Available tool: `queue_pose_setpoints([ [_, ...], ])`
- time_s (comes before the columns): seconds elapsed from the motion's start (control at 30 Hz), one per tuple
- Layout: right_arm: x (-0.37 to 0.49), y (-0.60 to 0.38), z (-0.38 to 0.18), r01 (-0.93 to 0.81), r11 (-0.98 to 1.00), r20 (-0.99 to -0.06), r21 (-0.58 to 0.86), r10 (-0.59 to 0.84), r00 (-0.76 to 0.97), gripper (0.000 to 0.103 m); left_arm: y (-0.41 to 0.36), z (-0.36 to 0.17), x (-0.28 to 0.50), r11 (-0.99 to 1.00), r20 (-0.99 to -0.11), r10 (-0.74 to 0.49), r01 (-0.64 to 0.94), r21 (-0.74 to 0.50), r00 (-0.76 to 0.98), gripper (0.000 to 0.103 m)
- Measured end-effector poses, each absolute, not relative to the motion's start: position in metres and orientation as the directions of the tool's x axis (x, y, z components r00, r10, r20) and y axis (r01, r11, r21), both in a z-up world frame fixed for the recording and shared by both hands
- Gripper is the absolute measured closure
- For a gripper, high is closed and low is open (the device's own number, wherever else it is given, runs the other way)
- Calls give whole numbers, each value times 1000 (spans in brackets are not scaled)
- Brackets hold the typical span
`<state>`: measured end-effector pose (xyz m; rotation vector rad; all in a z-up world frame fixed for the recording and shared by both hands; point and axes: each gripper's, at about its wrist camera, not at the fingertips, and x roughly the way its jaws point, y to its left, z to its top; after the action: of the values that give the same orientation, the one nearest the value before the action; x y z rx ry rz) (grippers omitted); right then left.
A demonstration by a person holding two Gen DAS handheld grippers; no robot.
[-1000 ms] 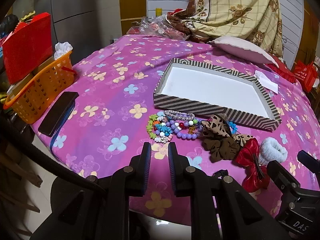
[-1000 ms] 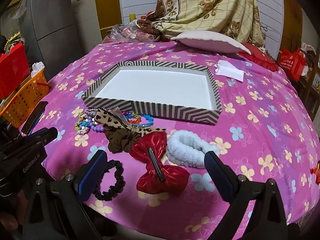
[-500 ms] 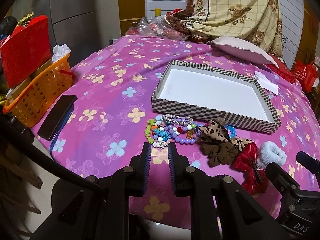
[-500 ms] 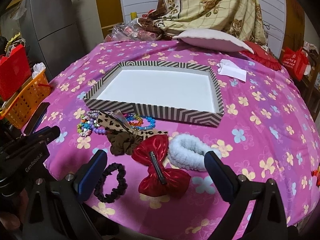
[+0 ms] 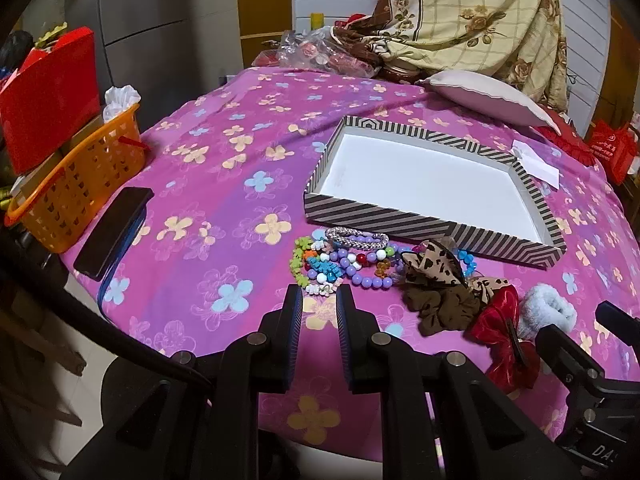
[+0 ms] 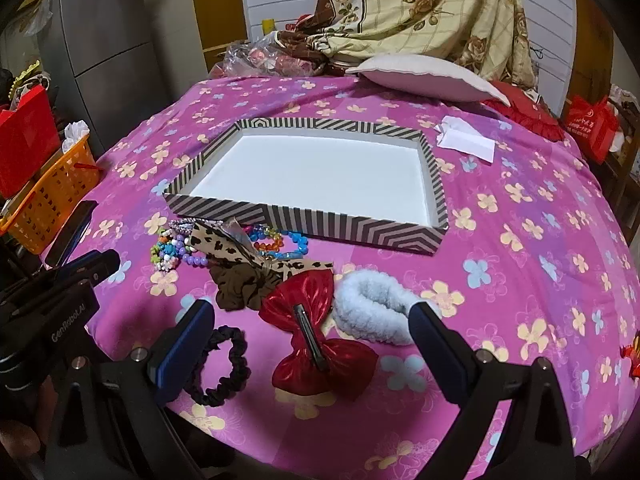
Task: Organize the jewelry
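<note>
A striped box (image 5: 424,228) (image 6: 304,220) with a white empty floor lies on the pink flowered cloth. In front of it lie beaded bracelets (image 5: 340,260) (image 6: 176,250), a leopard bow on a brown scrunchie (image 5: 436,284) (image 6: 244,276), a red bow clip (image 5: 504,340) (image 6: 316,332), a white fluffy scrunchie (image 5: 548,312) (image 6: 376,304) and a black scrunchie (image 6: 220,368). My left gripper (image 5: 318,304) is nearly shut and empty, just short of the bracelets. My right gripper (image 6: 312,320) is wide open, its jaws either side of the red bow.
An orange basket (image 5: 76,184) and a black phone (image 5: 114,232) sit at the table's left edge. A white paper (image 6: 468,140), a pillow (image 6: 424,80) and piled cloth lie behind the box. The table edge is right under both grippers.
Both grippers have drifted slightly forward and up over the table. The jaws have not changed. No item has moved.
</note>
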<state>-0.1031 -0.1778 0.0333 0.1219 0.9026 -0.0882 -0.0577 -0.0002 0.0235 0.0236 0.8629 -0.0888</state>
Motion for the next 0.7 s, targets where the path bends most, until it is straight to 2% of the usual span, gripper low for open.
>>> queue_pose_setpoints([
  [0.7, -82, -185, 29, 131, 989, -801, 66, -26, 599, 3, 10, 18, -36, 998, -777, -54, 60, -21, 627, 85],
])
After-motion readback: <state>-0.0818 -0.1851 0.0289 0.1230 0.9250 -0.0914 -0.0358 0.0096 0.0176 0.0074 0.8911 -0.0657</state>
